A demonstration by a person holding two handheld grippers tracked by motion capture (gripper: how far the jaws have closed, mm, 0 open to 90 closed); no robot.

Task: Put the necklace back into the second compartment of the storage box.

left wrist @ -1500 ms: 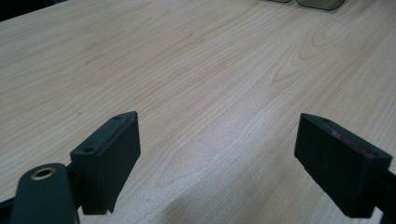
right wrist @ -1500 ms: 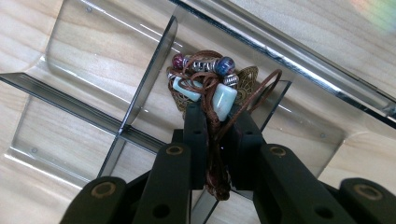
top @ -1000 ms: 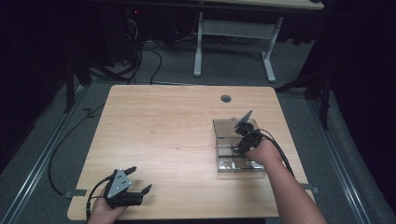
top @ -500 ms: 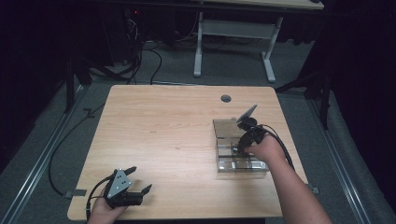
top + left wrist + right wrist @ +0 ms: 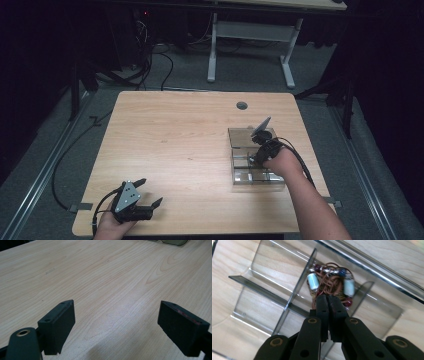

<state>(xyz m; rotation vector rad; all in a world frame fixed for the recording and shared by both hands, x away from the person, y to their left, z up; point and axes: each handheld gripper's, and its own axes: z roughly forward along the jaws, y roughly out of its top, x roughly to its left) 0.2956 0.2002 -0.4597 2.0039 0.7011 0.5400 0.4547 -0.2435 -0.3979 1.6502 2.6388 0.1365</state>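
Left gripper (image 5: pixel 148 202) at near left corner of light wooden desk (image 5: pixel 175 140), fingers spread wide, nothing between. Right gripper (image 5: pixel 327 298) has shifted nearer over clear plastic divided tray (image 5: pixel 240 136); fingers clenched on brown cord bracelet with pale blue and dark red beads (image 5: pixel 331 285) inside tray compartment. Cord partly hidden behind fingers.

Left gripper (image 5: pixel 145 200) resting at table's near-left corner, jaws wide apart; right gripper (image 5: pixel 327 298) pointing down, jaws pressing together.

overhead view facing forward, gripper views close on table (image 5: pixel 175 135)
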